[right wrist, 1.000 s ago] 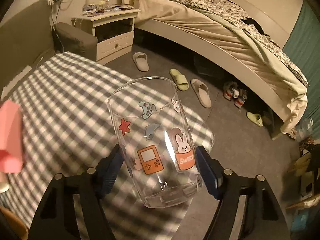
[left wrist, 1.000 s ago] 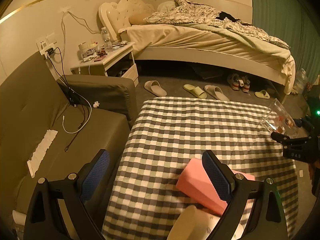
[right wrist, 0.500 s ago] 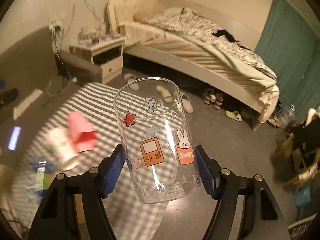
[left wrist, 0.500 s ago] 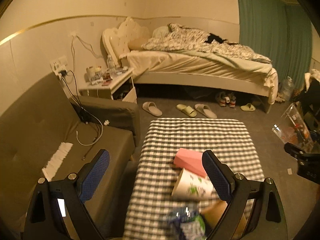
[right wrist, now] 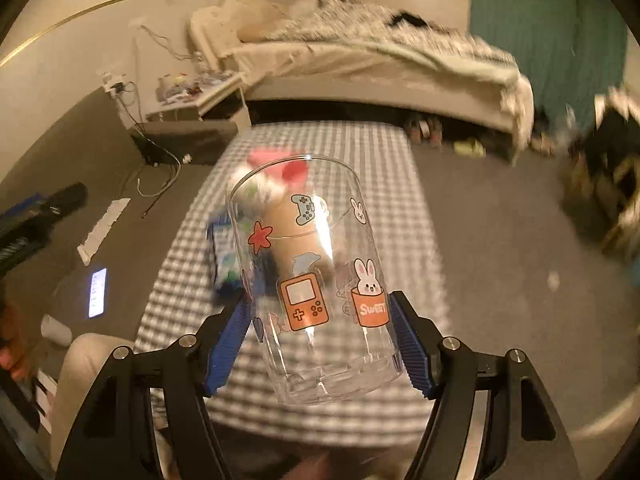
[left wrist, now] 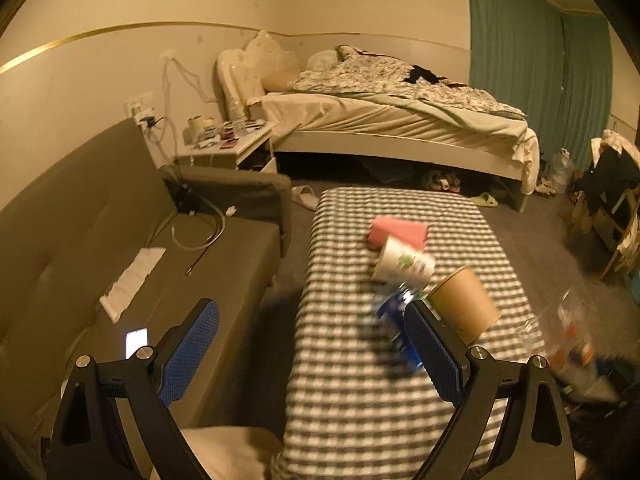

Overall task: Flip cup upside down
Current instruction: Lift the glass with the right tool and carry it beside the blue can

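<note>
Right gripper (right wrist: 320, 344): fingers closed on the clear printed cup (right wrist: 316, 280), held in the air above the near end of the checked bench (right wrist: 384, 152), mouth pointing away. Left gripper (left wrist: 316, 344): fingers spread wide, empty. Farther along the bench lie a brown paper cup (left wrist: 464, 304), a white cup (left wrist: 402, 266) and a pink block (left wrist: 398, 232).

The right claw (right wrist: 320, 344) is clamped on the clear glass cup (right wrist: 316, 280), its blue ribbed pads (right wrist: 412, 352) pressing the lower walls from both sides; the cup's thick base sits nearest the camera and its rim points away, tilted slightly. The left claw (left wrist: 316, 356) holds nothing, its blue pads (left wrist: 188, 354) spread wide. At the right view's left edge, a blurred shape may be a hand (right wrist: 12, 344).
</note>
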Available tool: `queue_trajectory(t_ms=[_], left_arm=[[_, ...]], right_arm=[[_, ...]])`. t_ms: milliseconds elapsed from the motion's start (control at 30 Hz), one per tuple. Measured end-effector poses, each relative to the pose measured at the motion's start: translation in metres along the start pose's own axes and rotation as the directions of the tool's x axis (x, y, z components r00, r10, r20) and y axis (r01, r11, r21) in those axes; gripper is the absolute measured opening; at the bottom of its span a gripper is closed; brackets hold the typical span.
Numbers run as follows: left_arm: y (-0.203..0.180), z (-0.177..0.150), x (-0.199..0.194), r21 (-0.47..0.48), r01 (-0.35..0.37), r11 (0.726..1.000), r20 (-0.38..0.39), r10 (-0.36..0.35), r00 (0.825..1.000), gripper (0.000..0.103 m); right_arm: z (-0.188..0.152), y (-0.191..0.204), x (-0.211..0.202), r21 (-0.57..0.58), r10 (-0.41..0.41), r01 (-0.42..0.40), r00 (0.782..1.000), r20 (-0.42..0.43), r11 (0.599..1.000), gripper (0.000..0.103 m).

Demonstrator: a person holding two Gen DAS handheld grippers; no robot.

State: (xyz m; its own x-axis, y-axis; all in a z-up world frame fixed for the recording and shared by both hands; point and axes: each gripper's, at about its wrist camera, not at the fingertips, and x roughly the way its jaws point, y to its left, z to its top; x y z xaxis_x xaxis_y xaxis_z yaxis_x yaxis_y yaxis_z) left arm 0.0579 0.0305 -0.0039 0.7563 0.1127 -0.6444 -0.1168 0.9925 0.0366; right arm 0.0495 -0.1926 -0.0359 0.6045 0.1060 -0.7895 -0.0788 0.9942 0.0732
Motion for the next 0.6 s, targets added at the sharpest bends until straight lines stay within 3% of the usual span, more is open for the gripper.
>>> queue_trajectory(t_ms=[233, 400, 600], left_arm=[[0.017, -0.051, 0.014, -0.041, -0.062, 0.997, -0.012, 0.062, 0.998, 0.096], [0.018, -0.074, 0.03, -0.035, -0.06, 0.998, -0.047, 0.058, 0.997, 0.096], [0.02, -0.076, 0.038, -0.034, -0.072, 0.997, -0.062, 0.069, 0.996, 0.096]], right_arm=[[-0.053, 0.021, 0.056, 0.089, -0.016, 0.023, 0.998, -0.069, 0.996, 0.069], [-0.061, 0.038, 0.086, 0.049, -0.065, 0.07, 0.993, -0.095, 0.996, 0.068], [-0.068, 0.043, 0.107, 0.024, -0.078, 0.082, 0.989, -0.124, 0.996, 0.068]])
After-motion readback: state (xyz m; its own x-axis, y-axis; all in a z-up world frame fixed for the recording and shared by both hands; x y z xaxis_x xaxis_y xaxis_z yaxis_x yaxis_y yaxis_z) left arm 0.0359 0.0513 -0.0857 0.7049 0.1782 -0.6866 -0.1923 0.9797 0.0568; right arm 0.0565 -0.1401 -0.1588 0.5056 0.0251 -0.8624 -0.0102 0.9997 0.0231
